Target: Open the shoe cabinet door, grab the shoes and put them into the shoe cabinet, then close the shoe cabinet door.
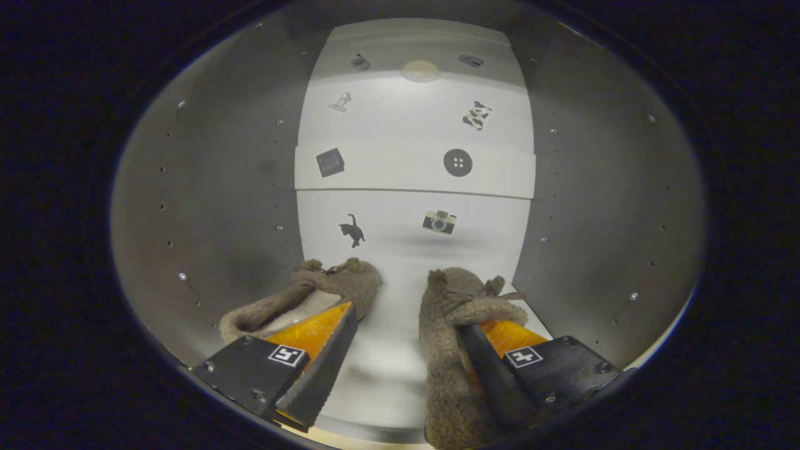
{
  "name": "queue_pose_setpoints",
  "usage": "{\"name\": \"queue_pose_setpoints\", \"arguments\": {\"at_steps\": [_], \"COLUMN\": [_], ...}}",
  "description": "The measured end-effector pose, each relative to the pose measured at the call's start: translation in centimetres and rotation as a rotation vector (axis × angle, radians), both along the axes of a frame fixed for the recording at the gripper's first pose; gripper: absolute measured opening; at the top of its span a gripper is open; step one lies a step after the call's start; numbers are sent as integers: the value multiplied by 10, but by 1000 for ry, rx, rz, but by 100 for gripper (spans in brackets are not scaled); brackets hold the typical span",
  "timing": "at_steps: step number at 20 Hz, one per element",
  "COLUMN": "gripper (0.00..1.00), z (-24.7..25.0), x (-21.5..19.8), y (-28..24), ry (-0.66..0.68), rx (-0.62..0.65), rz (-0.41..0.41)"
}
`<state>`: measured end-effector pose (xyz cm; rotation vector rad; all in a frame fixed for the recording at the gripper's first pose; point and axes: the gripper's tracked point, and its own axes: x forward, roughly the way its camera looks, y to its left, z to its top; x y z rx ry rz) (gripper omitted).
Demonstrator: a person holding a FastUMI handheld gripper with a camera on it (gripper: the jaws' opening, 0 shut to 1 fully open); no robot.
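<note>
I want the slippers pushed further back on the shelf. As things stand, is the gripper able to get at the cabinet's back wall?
Probably yes. The gripper is open, one finger in each slipper: left slipper, right slipper. Between them a bare strip of shelf runs straight to the back wall.

Gripper (pixel 400 369): fingers spread wide apart, pressing on nothing.
Pose: pointing forward, level, each finger (pixel 325 369) angled inward toward its tip.

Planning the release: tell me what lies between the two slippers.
Bare white cabinet floor separates left slipper from right slipper; open gripper straddles it, gripper view.
</note>
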<state>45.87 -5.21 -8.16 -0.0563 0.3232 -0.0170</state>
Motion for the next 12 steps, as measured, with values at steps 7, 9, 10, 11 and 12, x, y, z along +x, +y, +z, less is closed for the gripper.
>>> {"name": "queue_pose_setpoints", "arguments": {"at_steps": [7, 9, 10, 11, 12], "gripper": [100, 100, 100, 100, 100], "z": [28, 34, 35, 37, 41], "x": [-59, -83, -96, -108, -115], "y": [1, 2, 2, 5, 8], "ry": [-27, -33, -35, -43, -59], "rx": [5, 11, 15, 19, 18], "rz": [-8, -6, -11, -9, 1]}}
